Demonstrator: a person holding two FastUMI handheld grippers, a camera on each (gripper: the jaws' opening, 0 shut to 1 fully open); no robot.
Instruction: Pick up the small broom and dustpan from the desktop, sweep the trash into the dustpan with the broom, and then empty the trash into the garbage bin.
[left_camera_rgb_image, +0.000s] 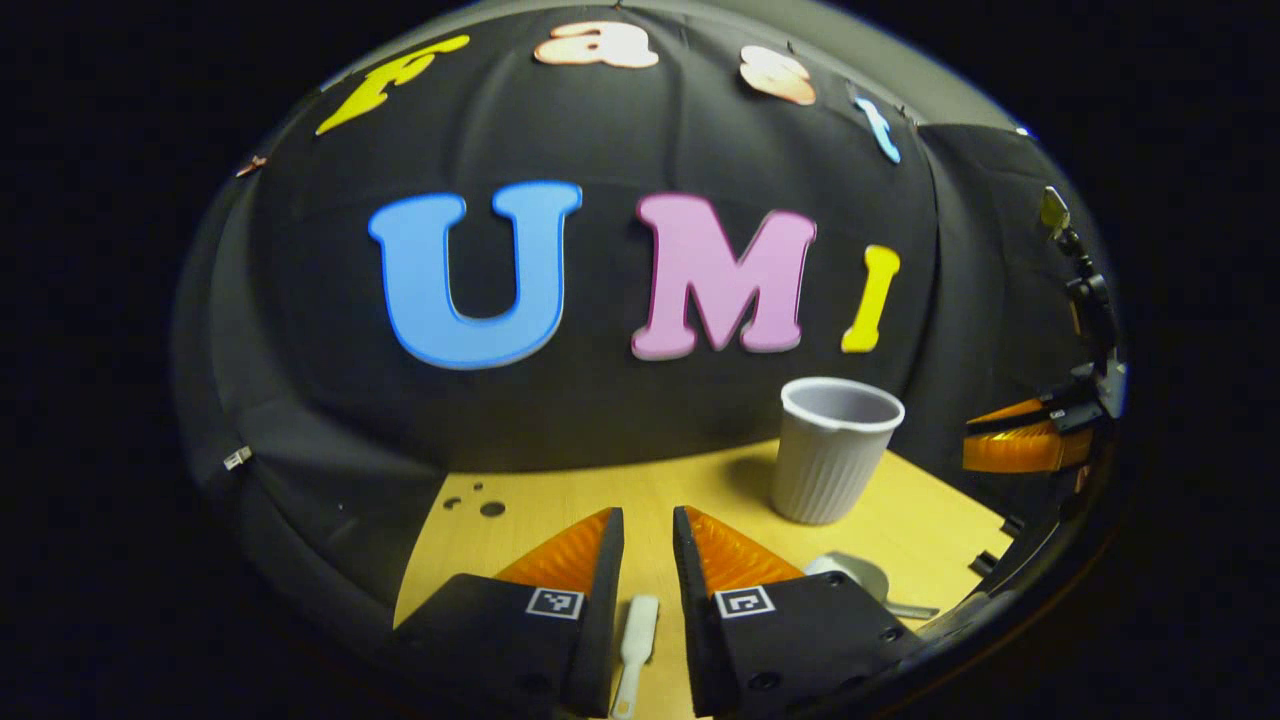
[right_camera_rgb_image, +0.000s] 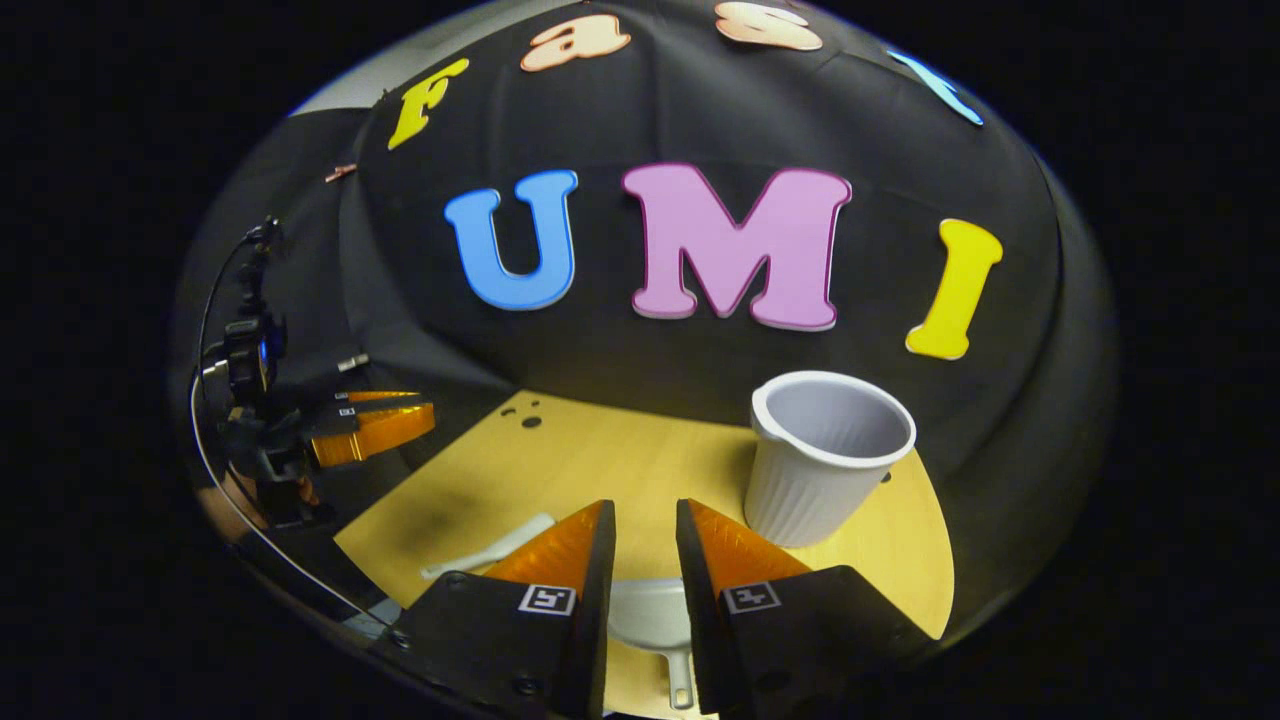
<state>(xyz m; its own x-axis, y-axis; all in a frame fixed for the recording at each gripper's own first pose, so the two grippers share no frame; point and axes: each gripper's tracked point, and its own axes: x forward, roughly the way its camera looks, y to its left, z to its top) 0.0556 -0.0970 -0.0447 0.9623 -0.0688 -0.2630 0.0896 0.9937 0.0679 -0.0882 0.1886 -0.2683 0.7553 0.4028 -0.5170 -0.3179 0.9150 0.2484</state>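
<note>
Left gripper view: spread left claw (left_camera_rgb_image: 648, 535) half-hides the broom (left_camera_rgb_image: 637, 640); the spread right claw (right_camera_rgb_image: 645, 530) covers the dustpan (right_camera_rgb_image: 652, 615).

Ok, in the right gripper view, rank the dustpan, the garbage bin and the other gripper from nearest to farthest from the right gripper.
1. dustpan, lying between the right gripper's fingers.
2. garbage bin, ahead to the right.
3. left gripper, far off at the left edge.
</note>
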